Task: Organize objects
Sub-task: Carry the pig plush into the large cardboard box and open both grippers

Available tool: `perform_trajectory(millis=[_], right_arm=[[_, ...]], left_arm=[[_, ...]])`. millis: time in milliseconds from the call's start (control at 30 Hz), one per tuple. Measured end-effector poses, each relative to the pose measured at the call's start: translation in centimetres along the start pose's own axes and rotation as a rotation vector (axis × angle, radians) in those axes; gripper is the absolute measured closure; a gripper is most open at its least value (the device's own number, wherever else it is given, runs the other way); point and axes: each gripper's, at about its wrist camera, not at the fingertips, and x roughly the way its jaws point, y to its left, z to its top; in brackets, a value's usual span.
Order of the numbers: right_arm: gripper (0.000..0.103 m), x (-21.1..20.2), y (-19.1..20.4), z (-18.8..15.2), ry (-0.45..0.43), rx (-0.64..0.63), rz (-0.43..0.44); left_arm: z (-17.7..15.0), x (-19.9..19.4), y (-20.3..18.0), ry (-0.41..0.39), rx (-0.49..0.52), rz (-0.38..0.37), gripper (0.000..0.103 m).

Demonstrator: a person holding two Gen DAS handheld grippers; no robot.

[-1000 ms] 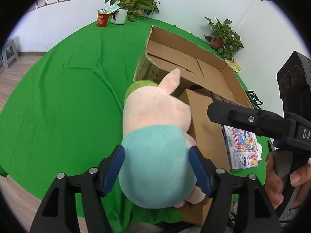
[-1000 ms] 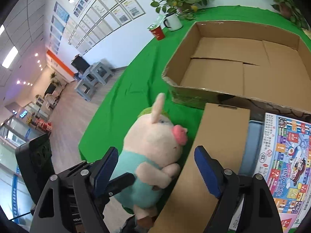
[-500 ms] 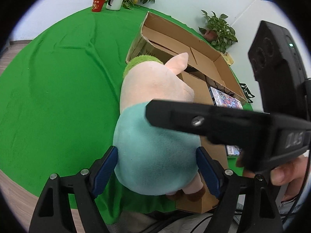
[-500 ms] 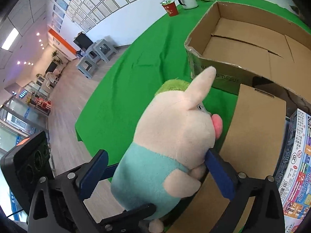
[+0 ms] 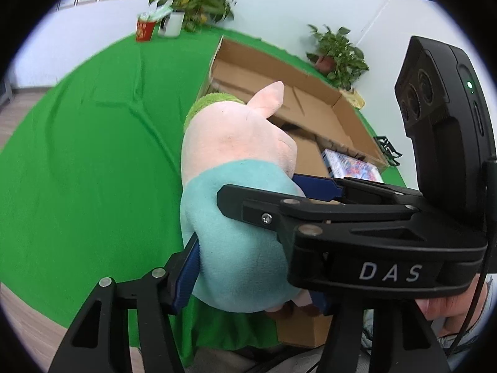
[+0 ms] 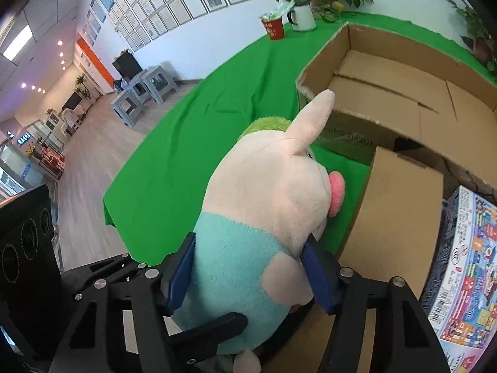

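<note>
The plush pig point(image 5: 236, 217) sits at the desk's point(image 5: 93, 161) near edge in your left view, left tongs point(image 5: 251, 276) closing on its teal body, with the open cardboard box point(image 5: 313, 115) behind apparently empty. From the right view, your right tongs point(image 6: 248, 276) are closing on the same pig point(image 6: 264, 217), pads pressing its sides, beside a flat carton point(image 6: 400, 205) and a colourful game box point(image 6: 466, 273).

Office: framed certificates point(image 6: 174, 9) line the wall above stools point(image 6: 146, 90)
</note>
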Motion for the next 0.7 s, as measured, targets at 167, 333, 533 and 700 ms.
perform_trajectory(millis=[167,333,533,700], right_arm=[[0.041,-3.6,1.1,2.5,-0.124,-0.023,-0.029],[0.041,-6.6,-0.4,5.6,-0.217,0.0,-0.083],[0.041,-7.9,-4.0,10.0,-0.243,0.055,-0.135],[0.041,-7.3,-8.7,14.6,-0.222,0.088,-0.152]], left_arm=[[2.6,-1.9,-1.9,-0.084,0.073,-0.005,0.044],[7.2,-0.7,-3.4,-0.131,0.149,-0.048,0.044],[12.6,2.7,-5.1,-0.102,0.197,-0.1,0.044],[16.4,5.0,-4.9,-0.068,0.183,-0.123,0.044]])
